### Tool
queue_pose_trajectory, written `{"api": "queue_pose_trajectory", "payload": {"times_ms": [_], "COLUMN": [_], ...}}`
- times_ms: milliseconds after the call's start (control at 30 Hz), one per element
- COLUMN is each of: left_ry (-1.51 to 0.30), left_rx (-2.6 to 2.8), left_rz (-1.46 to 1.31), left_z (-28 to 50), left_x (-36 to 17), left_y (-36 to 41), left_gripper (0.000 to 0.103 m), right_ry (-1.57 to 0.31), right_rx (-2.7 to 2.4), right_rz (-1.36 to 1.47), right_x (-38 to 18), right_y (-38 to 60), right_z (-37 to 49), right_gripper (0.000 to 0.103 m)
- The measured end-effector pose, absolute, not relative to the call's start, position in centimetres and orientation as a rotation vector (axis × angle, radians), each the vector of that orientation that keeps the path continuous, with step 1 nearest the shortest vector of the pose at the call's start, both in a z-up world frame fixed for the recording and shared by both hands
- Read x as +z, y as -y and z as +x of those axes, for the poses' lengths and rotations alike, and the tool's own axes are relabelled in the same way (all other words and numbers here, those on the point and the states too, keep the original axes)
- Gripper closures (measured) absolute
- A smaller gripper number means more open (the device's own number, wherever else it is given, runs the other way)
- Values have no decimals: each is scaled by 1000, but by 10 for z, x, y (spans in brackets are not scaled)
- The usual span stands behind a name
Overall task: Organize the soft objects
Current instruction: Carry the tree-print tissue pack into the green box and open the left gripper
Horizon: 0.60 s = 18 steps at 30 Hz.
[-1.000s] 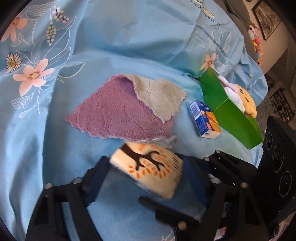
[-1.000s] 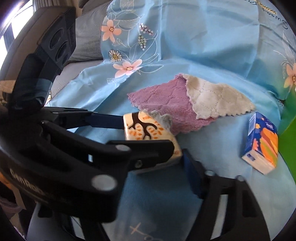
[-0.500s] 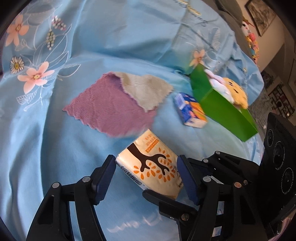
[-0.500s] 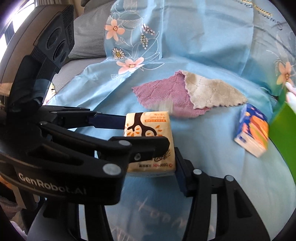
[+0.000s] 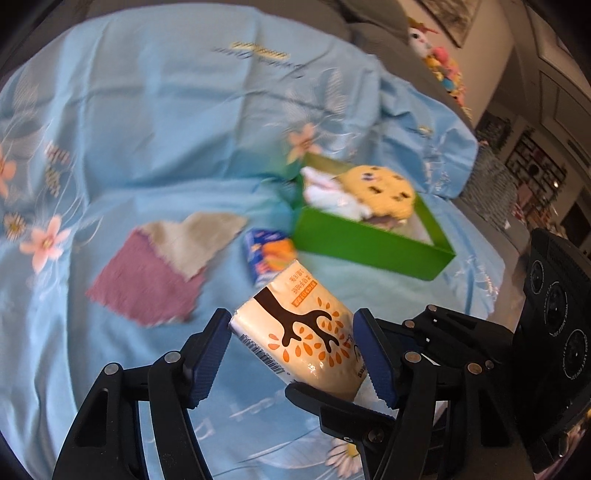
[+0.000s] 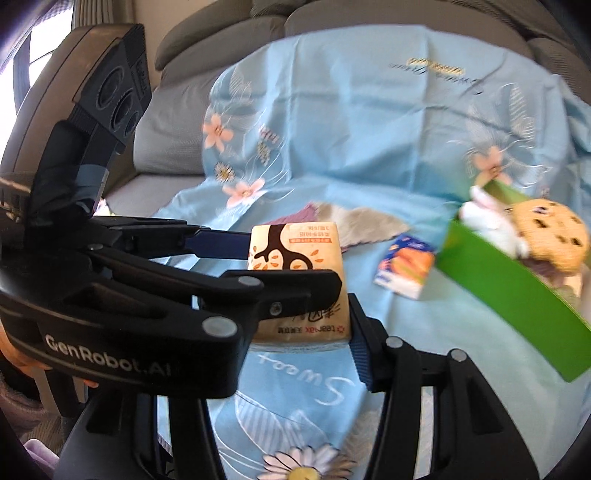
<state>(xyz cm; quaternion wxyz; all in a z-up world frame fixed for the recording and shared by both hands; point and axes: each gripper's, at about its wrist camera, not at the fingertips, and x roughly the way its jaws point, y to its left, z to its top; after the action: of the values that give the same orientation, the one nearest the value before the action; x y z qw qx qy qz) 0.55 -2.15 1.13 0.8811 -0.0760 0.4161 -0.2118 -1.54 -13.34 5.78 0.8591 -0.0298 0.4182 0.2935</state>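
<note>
A cream tissue pack (image 5: 299, 325) printed with a brown tree and orange leaves hangs above the blue floral bedsheet (image 5: 166, 122). My left gripper (image 5: 295, 347) is shut on it, a blue pad pressing on each long side. In the right wrist view the pack (image 6: 295, 243) also sits in my right gripper (image 6: 303, 328), shut on its ends; that gripper's left finger is hidden behind the left gripper (image 6: 280, 258). Beyond stands an open green box (image 5: 369, 247) holding a yellow spotted plush (image 5: 384, 192) and a white plush (image 5: 325, 192).
A small blue and orange tissue packet (image 5: 267, 254) lies on the sheet just left of the box. Farther left lie a purple cloth (image 5: 147, 284) and a grey cloth (image 5: 195, 236) overlapping it. Grey sofa cushions (image 6: 332, 14) rise behind the sheet.
Both grippers have risen with the tissue pack, lifting it off the purple cloth's edge and swinging toward the green box, whose inside now shows.
</note>
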Motion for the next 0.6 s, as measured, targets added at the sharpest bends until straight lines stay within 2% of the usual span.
{"api": "queue_pose_trajectory", "payload": {"times_ms": [600], "left_ry": [-815], "left_rx": [-603], "left_rz": [-24], "left_z": [67], "left_x": [51], "left_y": [149], "left_gripper": [34], "right_ry": [-762], "right_rx": [389], "right_rz": [27], "right_x": [81], "right_y": [247], "right_z": [21], "right_gripper": [51]}}
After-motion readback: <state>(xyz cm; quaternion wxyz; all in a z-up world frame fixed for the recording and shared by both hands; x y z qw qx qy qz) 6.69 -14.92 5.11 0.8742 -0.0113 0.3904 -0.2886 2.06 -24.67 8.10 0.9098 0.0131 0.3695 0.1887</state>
